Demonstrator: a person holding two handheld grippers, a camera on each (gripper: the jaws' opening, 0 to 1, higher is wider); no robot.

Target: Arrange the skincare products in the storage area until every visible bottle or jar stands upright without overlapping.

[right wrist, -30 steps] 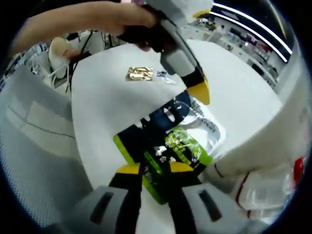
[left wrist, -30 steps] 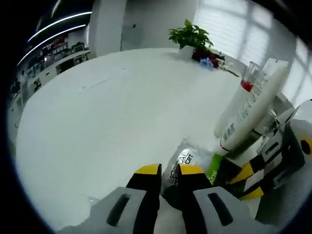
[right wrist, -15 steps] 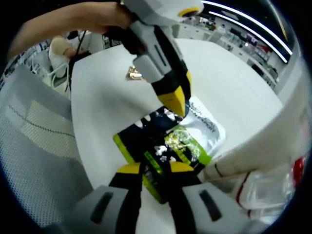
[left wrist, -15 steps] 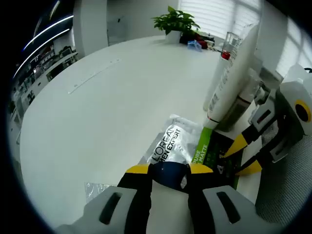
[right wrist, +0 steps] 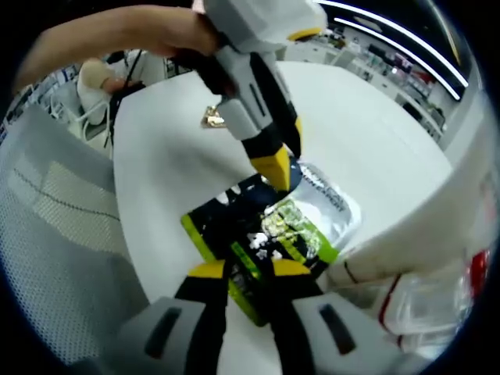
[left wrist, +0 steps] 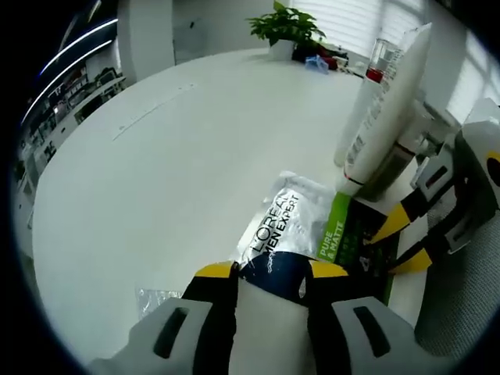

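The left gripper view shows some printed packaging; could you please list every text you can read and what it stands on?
"L'OREAL MEN EXPERT": silver sachet, held by the left gripper.
"PURE MATTE": green-and-black box, held by the right gripper.
Print on the white tube: too small to read.

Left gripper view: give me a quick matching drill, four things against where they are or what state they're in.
Things:
1. L'Oreal sachet
2. white tube
3. potted plant
4. green and black pack

States:
A. at the table's far edge
B. standing upright
C. between the right gripper's jaws
D. between the left gripper's jaws

Pairs: 1-D, 2-B, 3-A, 4-C
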